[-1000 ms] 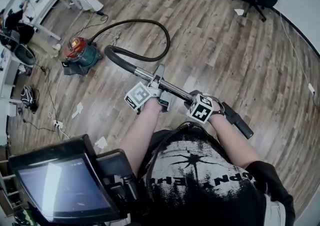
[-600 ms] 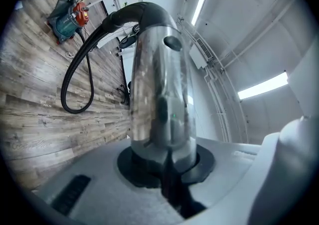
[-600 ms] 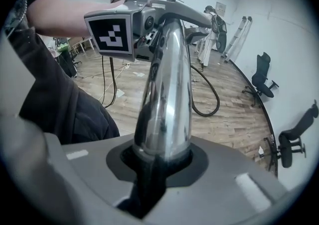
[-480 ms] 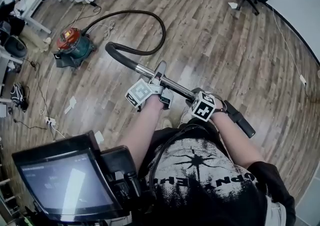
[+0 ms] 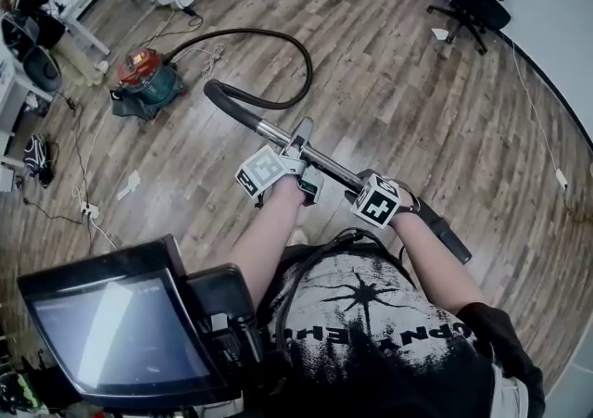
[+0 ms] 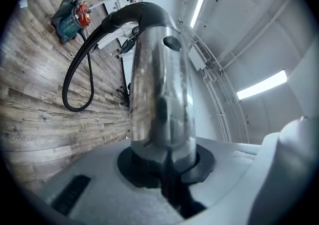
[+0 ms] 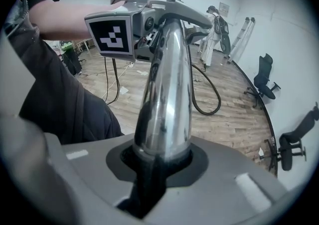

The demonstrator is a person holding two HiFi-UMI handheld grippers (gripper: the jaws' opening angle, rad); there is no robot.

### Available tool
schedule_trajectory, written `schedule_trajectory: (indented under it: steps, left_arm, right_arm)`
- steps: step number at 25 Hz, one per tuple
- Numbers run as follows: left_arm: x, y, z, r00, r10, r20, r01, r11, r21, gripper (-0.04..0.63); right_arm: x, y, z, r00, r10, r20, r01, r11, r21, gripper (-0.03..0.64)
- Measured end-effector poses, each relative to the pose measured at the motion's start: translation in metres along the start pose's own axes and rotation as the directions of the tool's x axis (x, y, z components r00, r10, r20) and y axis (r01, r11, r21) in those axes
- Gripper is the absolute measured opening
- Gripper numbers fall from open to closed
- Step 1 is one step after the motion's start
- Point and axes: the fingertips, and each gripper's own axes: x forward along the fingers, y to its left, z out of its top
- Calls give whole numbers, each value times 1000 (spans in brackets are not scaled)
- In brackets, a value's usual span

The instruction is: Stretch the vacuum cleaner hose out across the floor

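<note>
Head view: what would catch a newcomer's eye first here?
A shiny metal wand, held up mid-frame with the left gripper and right gripper both clamped on it. From its far end a black hose curls over the wood floor to a red-and-teal vacuum cleaner at upper left.

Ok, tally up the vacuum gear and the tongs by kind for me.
Vacuum: 1
Hose: 1
Tube: 1
Tongs: 2 (left tongs, right tongs, both clamped on the tube)
Total: 5
</note>
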Motion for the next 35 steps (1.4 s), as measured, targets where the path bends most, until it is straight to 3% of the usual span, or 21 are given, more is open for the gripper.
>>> schedule_trajectory:
  steps: [4,9,15,20,25,30,35]
  left_arm:
    - [4,-15,-37,999,13,53,-14,1000,21,46]
    - [3,-21,-111,993,51,104,-55,998,36,48]
    - [-8,-33,-152,980,106,169,-110,994,18,47]
    - [-21,-45,-168,971,144,189,-152,988,29,46]
    - [-36,-51,-180,972,171,159,-184,981,69,46]
    - [-61,-49,-191,976,156,150,-168,983,76,46]
    - [-104,-50,-197,975,139,171,-146,989,28,46]
  right_arm:
    - [-17,-4,-40,1000,21,18,-20,998,-54,87]
    - [-32,4,-114,997,63,34,-59,993,-101,87]
    - [-57,13,-154,993,112,24,-106,981,-164,87]
    - [-68,32,-167,987,156,41,-147,974,-171,87]
    - [-71,54,-169,982,171,78,-158,976,-152,87]
    - [-65,82,-175,984,160,83,-148,980,-136,87]
    - [-68,122,-178,988,149,38,-142,978,-153,87]
